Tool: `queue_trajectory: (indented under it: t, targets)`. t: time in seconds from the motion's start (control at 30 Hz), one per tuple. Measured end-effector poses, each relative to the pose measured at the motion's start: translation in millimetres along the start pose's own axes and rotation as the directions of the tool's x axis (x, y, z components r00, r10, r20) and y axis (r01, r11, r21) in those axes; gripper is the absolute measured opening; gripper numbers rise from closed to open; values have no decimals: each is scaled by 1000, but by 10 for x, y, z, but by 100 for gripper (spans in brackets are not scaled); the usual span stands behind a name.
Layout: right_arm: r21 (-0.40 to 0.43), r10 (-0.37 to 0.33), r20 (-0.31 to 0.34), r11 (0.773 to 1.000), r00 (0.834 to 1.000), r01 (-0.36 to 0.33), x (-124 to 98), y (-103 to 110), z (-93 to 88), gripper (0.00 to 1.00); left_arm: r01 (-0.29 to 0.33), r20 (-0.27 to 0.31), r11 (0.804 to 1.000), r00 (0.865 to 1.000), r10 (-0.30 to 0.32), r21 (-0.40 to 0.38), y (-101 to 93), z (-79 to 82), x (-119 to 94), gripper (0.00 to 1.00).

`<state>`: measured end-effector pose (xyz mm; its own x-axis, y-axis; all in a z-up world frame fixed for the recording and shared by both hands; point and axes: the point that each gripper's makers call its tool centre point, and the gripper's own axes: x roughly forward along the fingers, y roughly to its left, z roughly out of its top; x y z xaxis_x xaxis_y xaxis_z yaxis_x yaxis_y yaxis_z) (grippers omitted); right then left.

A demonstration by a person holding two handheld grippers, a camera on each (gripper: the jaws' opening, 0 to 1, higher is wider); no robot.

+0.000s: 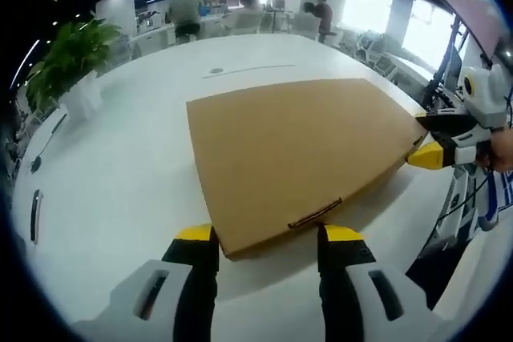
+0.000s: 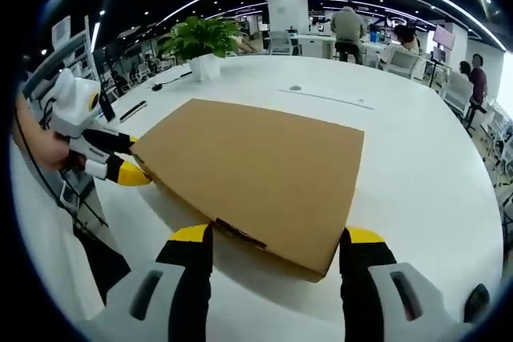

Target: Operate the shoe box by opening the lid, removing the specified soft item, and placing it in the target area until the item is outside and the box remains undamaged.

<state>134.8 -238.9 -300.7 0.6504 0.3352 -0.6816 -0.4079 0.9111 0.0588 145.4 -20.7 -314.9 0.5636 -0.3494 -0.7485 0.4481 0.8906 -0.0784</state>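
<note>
Cardboard shoe box [image 1: 296, 158], lid closed, sits on the white counter [image 1: 120, 190]. Left gripper [image 1: 268, 239] and right gripper [image 2: 276, 243] both spread apart at its edges; potted plant [image 2: 200, 42] beyond.

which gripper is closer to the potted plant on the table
Left. The left gripper sits at the box edge on the potted plant's side of the table; the right gripper is at the adjacent edge, with the box lying between it and the plant.
</note>
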Motion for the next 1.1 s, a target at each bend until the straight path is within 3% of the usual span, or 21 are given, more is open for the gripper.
queue_trajectory:
  t: [0.4, 0.87, 1.1]
  targets:
    - [-17, -2, -10, 1000, 1000, 2, -95, 61, -104, 62, 7, -5, 1000, 1000, -7, 23, -21, -95, -75, 48]
    - [-12, -12, -4, 1000, 1000, 11, -133, 106, -162, 62, 21, 27, 1000, 999, -21, 8, -36, -153, -131, 48]
    - [-13, -17, -28, 1000, 999, 17, -113, 100, -168, 63, 40, 9, 999, 999, -40, 0, -27, -148, -138, 48]
